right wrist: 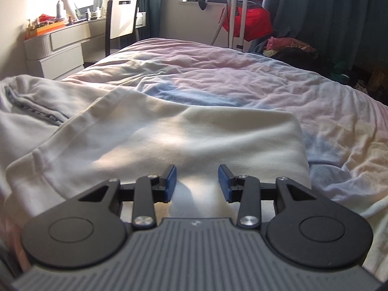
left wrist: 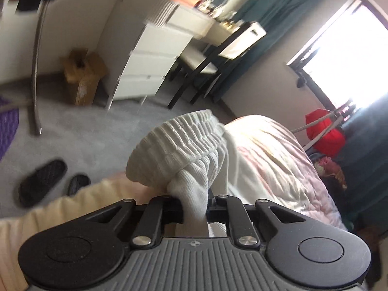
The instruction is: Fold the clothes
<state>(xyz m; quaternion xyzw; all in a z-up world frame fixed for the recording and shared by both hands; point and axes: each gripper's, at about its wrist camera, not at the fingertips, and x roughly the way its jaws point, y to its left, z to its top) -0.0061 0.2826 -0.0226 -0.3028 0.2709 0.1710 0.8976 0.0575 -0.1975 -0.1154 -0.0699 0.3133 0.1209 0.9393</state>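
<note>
My left gripper (left wrist: 194,203) is shut on a bunched fold of a white garment; its ribbed elastic waistband (left wrist: 179,140) puffs up just beyond the jaws, lifted off the bed. In the right wrist view the same white garment (right wrist: 169,133) lies spread flat on the bed, with a dark-stitched seam (right wrist: 31,111) at the left. My right gripper (right wrist: 196,181) hovers open just above the garment's near edge, its blue pads (right wrist: 171,181) wide apart with nothing between them.
The bed (right wrist: 266,80) has a rumpled pale pink and blue duvet. Beyond it are a white chair (right wrist: 122,21), a drawer unit (right wrist: 58,55), a red bag (right wrist: 247,21), and piled clothes (right wrist: 291,48). Black slippers (left wrist: 43,179) and a cardboard box (left wrist: 83,75) lie on grey carpet.
</note>
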